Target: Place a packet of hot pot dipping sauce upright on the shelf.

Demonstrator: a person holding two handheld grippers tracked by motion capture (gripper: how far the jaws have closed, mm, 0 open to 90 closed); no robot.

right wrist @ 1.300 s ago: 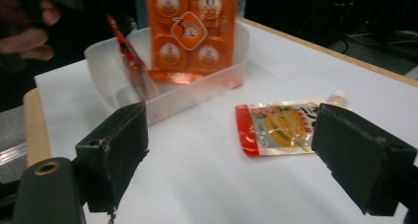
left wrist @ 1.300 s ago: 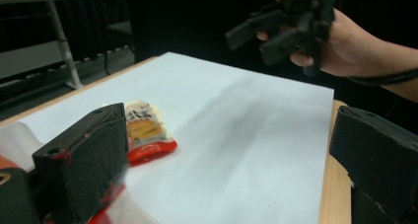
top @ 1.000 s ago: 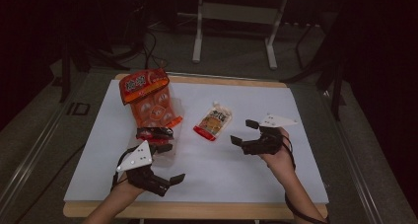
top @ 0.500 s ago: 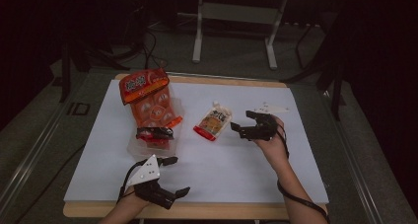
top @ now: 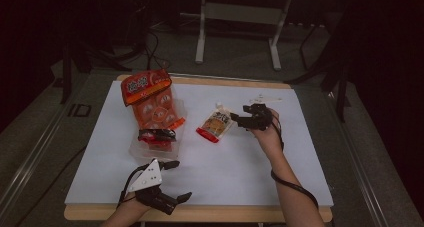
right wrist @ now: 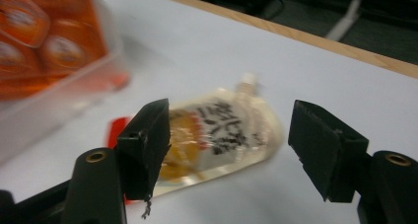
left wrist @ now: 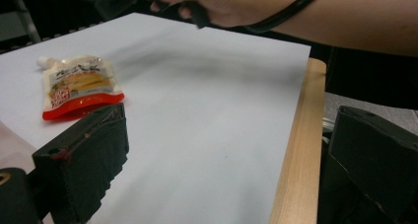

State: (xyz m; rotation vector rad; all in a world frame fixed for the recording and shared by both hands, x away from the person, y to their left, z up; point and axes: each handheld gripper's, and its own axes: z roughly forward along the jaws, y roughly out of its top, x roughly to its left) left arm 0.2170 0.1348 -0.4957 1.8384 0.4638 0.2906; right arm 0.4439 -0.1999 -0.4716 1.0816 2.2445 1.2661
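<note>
Since the earlier frames the right gripper (top: 239,119) is travelling leftward across the desk (top: 300,152) toward the pouch (top: 216,125), and its jaws have just been closing partway, though nothing is pressed between them yet. Going from big to small: the white-topped desk is carrying an orange snack bag (top: 150,101) lying in a clear tray (top: 134,148) on its left half, with a small red and black packet (top: 156,134) resting at the tray's near end. The pouch is lying flat near the middle, just right of the tray, its white spout pointing away from the person and its red bottom edge pointing toward them, so its long axis is running roughly front to back with a slight tilt. In the right gripper view the pouch (right wrist: 217,135) is sitting just ahead of the jaws and between their lines, which are standing apart and released, one on each long side. That is the relation the pick-up likely depends on: the jaws are straddling the pouch across its narrow width. The left gripper (top: 177,181) is waiting near the desk's front edge, well apart from the pouch, jaws spread and holding nothing, so the right hand is plainly the nearer.
</note>
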